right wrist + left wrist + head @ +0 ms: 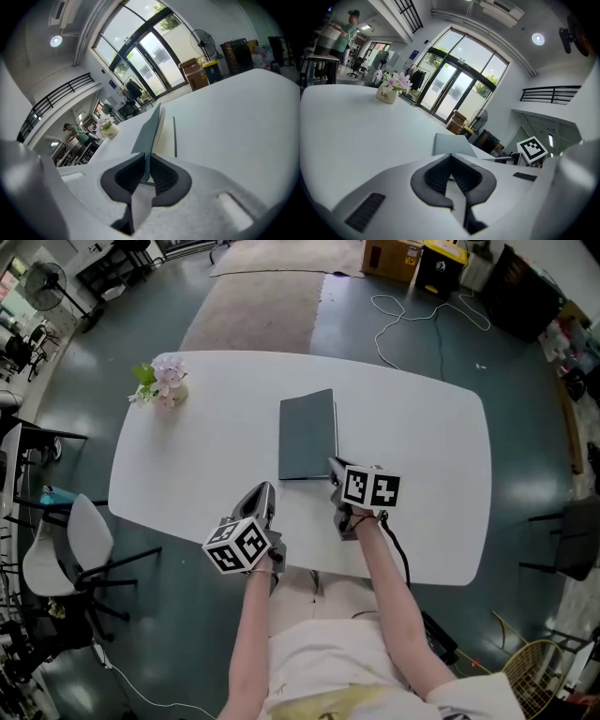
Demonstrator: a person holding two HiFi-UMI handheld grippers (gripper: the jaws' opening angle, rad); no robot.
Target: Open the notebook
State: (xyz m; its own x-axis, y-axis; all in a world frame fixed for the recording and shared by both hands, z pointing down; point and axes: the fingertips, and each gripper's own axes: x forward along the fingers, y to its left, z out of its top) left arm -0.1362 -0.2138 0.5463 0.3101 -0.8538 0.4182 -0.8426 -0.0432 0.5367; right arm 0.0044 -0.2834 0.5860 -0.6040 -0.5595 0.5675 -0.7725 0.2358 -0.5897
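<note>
A dark grey notebook lies in the middle of the white table. My right gripper is at its near right corner. In the right gripper view the grey cover stands lifted on edge above the pale pages, with my right gripper shut on its corner. My left gripper hovers over the table's near edge, left of the notebook, touching nothing. In the left gripper view its jaws meet, my left gripper holds nothing, and the notebook lies just beyond.
A small pot of pink flowers stands at the table's far left corner. A white chair sits at the left of the table. A rug and a loose cable lie on the floor beyond.
</note>
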